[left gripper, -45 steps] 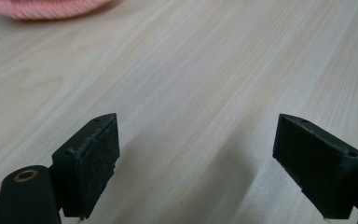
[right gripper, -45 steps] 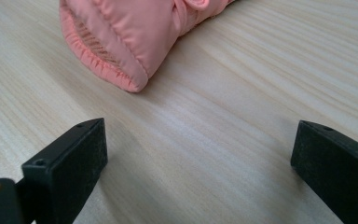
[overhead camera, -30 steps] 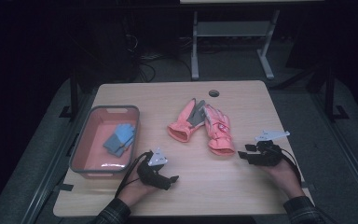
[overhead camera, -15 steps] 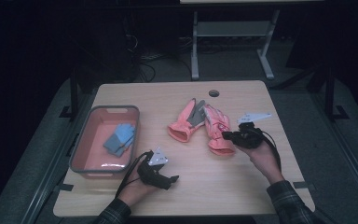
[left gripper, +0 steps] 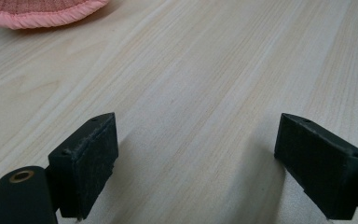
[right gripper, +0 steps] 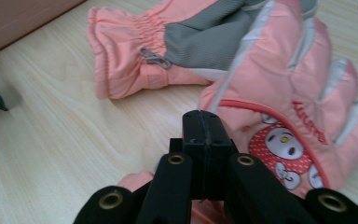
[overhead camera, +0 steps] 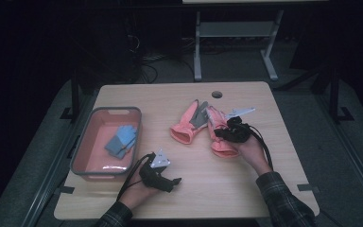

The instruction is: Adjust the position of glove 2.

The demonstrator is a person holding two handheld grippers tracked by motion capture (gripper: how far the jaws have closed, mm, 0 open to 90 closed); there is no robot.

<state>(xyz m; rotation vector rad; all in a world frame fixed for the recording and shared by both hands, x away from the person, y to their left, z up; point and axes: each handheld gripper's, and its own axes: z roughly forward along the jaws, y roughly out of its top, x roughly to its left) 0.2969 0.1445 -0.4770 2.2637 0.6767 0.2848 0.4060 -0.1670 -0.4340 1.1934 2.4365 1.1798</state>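
Pink gloves (overhead camera: 203, 126) lie mid-bench (overhead camera: 246, 189); the right hand-held gripper (overhead camera: 219, 134) rests on the right glove (right gripper: 284, 112), jaws pressed together. Near left, the left hand-held gripper (overhead camera: 176, 180) gapes wide over bare wood.

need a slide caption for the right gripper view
Right gripper shut on pink glove, second glove lying beside it.

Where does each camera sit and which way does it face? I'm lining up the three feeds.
High view: above the person's side, looking forward and down on the table; forearms, left gripper, right gripper.
Left gripper view: on the left gripper, jaws apart, low over bare wood.
Right gripper view: on the right gripper, jaws together over the near glove.
High and right gripper views share both pink gloves.
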